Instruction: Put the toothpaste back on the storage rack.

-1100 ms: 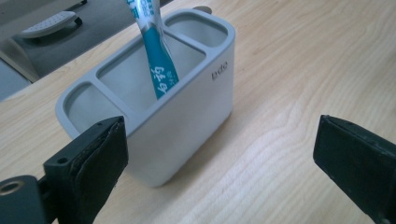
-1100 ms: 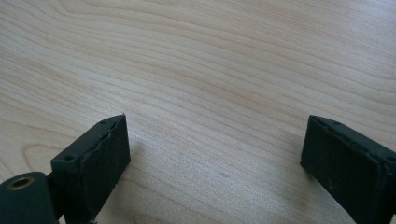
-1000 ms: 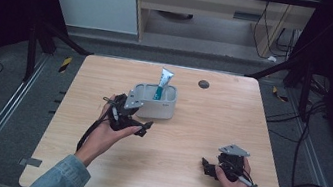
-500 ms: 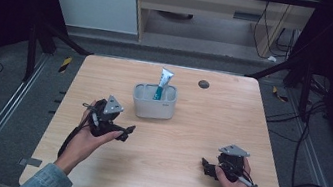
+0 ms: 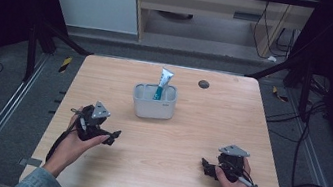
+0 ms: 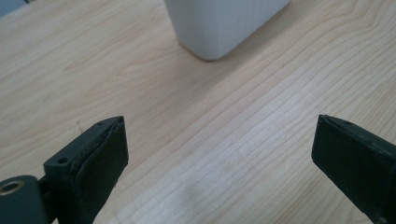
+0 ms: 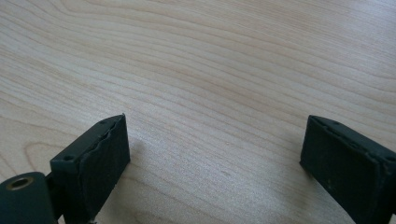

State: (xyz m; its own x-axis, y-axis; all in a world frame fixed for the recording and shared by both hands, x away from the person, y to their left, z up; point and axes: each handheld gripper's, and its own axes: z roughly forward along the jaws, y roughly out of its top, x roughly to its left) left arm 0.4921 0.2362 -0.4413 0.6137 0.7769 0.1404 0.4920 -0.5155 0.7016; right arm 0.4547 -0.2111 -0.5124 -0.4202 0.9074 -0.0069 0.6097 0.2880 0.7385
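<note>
A white rectangular holder (image 5: pixel 154 102) stands mid-table with a white and teal tube (image 5: pixel 162 84) upright in it. Its lower corner (image 6: pixel 219 25) appears at the top of the left gripper view. My left gripper (image 5: pixel 112 136) rests on the table left and nearer than the holder, open, jaws wide apart with bare wood between them (image 6: pixel 219 154). My right gripper (image 5: pixel 204 166) sits near the front right of the table, also open, nothing between its jaws (image 7: pixel 215 158).
A small dark round spot (image 5: pixel 203 84) lies on the wooden table (image 5: pixel 229 129) behind and right of the holder. Metal rails and cables run along the floor on both sides. A cabinet stands beyond the far edge.
My left gripper has drawn back from the holder toward the front left of the table. The right gripper has stayed put.
</note>
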